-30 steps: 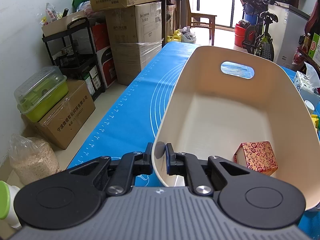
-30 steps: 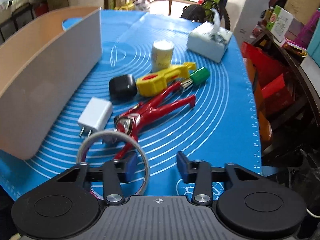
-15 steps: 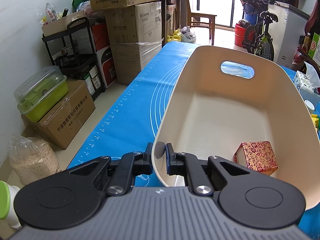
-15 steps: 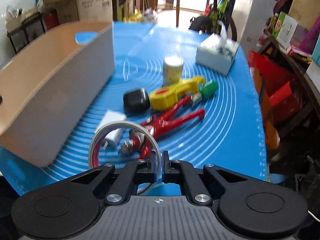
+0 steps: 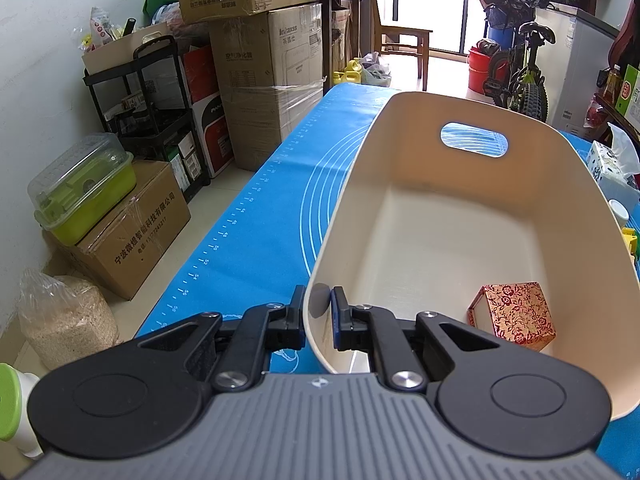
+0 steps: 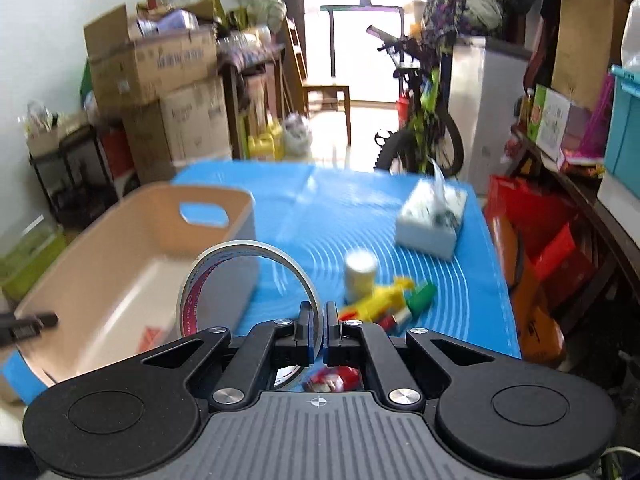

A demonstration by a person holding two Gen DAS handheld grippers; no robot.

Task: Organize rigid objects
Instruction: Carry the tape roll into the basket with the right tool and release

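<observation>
Left tool (image 5: pixel 318 316) clenched on the near rim of the cream plastic bin (image 5: pixel 560 152), one finger outside the wall, one inside. Bin sits on the blue silicone mat (image 5: pixel 256 232) covering the bench; oval handle cutout in its far wall. Inside the bin, near right corner: a small red floral-patterned box (image 5: pixel 512 316), rest of the bin floor bare.

Right tool (image 6: pixel 319 334) clenched on a tape roll (image 6: pixel 224 256), pads pinching the ring's band at its lower right; roll stands upright and is off the mat, seen in front of the bin's right wall. Right view is motion-blurred. Left tool's fingers (image 6: pixel 28 326) visible at the bin's near rim at the left edge.

On the mat right of the bin: a pale yellow cylindrical container (image 6: pixel 361 276), a yellow toy (image 6: pixel 380 296) touching a green piece (image 6: pixel 422 300), something red (image 6: pixel 332 378) mostly hidden behind the right tool. Tissue box (image 6: pixel 434 216) further back, apart from the cluster.

Cardboard boxes (image 5: pixel 264 80) stacked on the floor left of the bench; bicycle (image 6: pixel 424 128) behind it.
</observation>
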